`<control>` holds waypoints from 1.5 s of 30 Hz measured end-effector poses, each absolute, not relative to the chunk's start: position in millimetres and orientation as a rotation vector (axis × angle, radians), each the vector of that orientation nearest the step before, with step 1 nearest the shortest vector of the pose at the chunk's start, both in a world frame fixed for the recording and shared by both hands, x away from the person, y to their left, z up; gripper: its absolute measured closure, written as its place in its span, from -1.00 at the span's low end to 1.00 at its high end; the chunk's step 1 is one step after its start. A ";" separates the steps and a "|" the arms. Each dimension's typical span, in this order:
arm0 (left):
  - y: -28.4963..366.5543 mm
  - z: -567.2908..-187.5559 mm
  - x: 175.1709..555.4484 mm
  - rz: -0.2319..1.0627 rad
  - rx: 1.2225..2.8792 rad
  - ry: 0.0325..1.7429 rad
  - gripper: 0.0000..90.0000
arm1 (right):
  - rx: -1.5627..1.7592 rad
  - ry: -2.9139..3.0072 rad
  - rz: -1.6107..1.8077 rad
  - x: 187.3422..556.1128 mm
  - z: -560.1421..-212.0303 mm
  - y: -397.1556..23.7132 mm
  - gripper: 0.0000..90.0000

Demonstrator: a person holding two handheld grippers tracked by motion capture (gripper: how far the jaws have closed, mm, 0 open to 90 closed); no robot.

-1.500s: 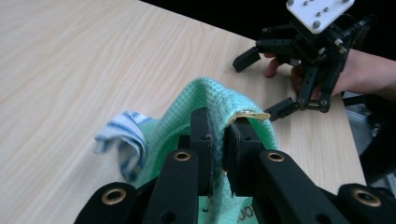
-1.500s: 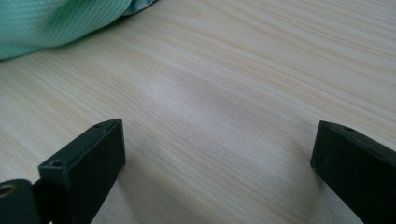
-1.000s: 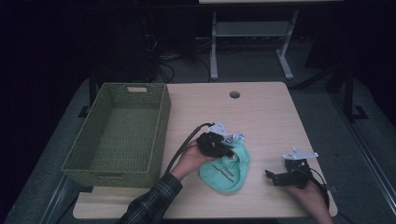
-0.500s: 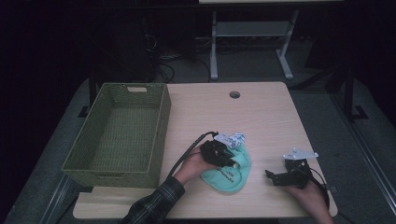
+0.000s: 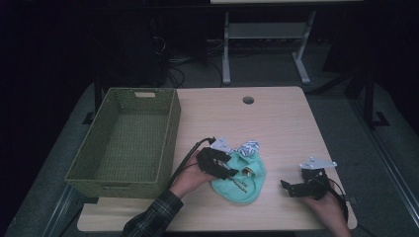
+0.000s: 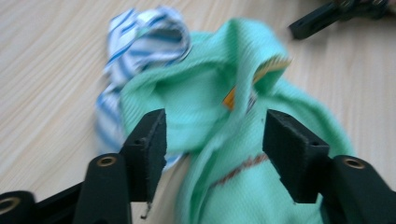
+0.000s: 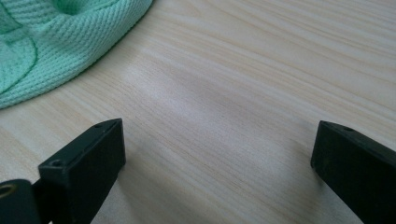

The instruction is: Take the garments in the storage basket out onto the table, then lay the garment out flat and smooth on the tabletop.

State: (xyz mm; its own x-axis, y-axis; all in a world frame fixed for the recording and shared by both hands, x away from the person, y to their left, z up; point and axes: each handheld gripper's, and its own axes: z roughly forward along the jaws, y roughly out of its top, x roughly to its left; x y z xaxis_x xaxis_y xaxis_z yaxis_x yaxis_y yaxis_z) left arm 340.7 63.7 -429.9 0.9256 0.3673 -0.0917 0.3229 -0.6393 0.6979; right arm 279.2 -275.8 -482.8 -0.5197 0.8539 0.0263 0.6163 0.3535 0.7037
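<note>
A mint-green knitted cloth (image 5: 243, 185) lies crumpled on the wooden table (image 5: 276, 128), with a blue-and-white striped cloth (image 5: 248, 147) bunched at its far edge. My left gripper (image 5: 236, 173) hovers low over the green cloth (image 6: 210, 93). Its jaws have just been opening, and a raised fold of the cloth stands between them without either pad pressing on it. The striped cloth (image 6: 140, 42) lies beyond the left jaw. My right gripper (image 5: 287, 187) rests to the right of the cloth, jaws wide apart (image 7: 219, 140) over bare wood, the green cloth's edge (image 7: 56, 42) ahead of it.
A green woven basket (image 5: 170, 128) stands along the table's left side, nothing visible inside. A round cable hole (image 5: 248, 100) sits near the far edge. Bare wood stretches behind and to the right of the cloths. The floor beyond is dark, with a white stand.
My left gripper has slid a little toward the near edge over the green cloth, and its jaws have spread apart. The right gripper has kept still.
</note>
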 end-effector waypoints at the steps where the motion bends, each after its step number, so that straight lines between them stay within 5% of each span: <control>1: 67.8 -429.5 339.4 0.089 2.319 0.488 -0.08 | 1.298 2.274 0.958 279.1 -482.8 -275.7 -0.95; 6: 82.9 -429.9 331.5 0.105 2.296 0.536 0.17 | 1.301 2.272 0.956 279.4 -482.8 -275.5 -0.95; 16: 98.6 -434.6 324.0 0.083 2.321 0.607 0.98 | 1.301 2.272 0.958 279.8 -482.8 -275.4 -0.95; 26: 88.7 -449.8 320.6 0.074 2.397 0.580 0.99 | 1.301 2.280 0.949 281.7 -482.1 -274.8 -0.93; 45: 91.2 -457.8 323.9 0.057 2.410 0.614 0.98 | 1.251 2.343 1.060 312.4 -449.5 -258.1 -0.35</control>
